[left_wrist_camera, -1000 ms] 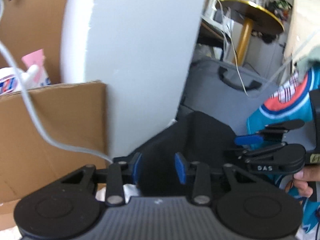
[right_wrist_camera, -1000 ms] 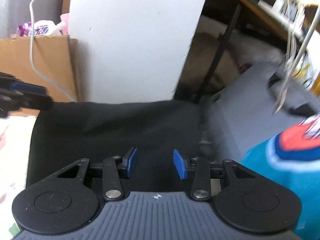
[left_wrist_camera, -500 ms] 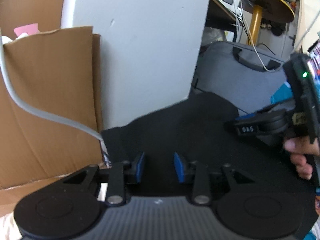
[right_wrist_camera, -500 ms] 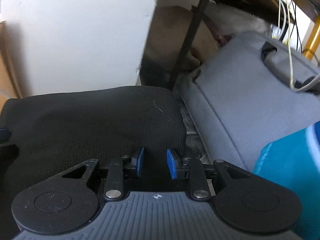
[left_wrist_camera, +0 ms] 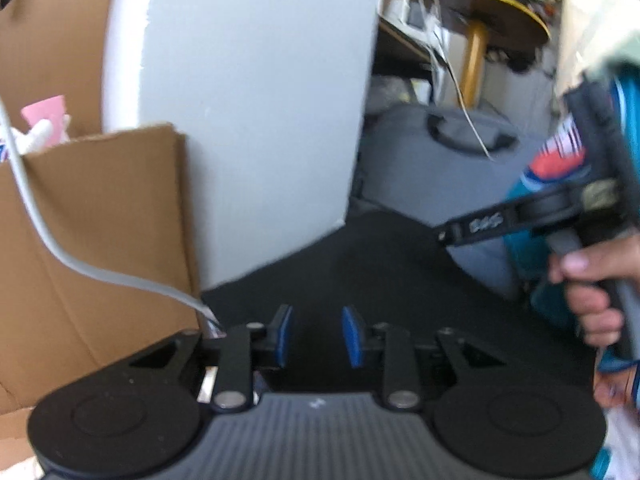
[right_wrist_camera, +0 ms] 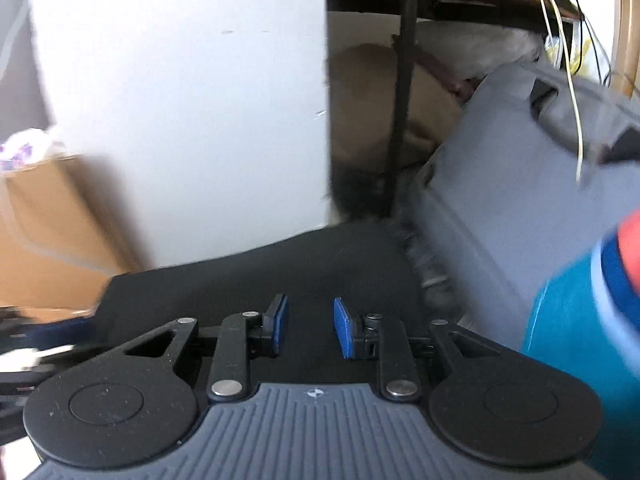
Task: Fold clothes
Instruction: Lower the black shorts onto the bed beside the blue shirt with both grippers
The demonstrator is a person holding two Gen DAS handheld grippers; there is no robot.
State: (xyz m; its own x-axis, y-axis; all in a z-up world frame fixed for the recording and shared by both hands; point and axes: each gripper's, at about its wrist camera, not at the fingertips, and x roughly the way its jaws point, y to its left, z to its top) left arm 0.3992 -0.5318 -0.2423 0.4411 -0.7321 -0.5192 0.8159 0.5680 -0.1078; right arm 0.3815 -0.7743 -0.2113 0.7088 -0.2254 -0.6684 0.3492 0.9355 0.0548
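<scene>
A home: suitcase point(left_wrist_camera: 432, 172), cardboard box point(left_wrist_camera: 92, 248) (detergent inside), side table point(left_wrist_camera: 476, 16).

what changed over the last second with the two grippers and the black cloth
The right gripper narrowed its jaws half a second ago and has opened them again; its view swung back toward the cardboard box. The left gripper stayed open, rising slightly over the black garment. Neither has gripped the cloth. The garment stays spread flat; the teal jersey remains at right.
</scene>
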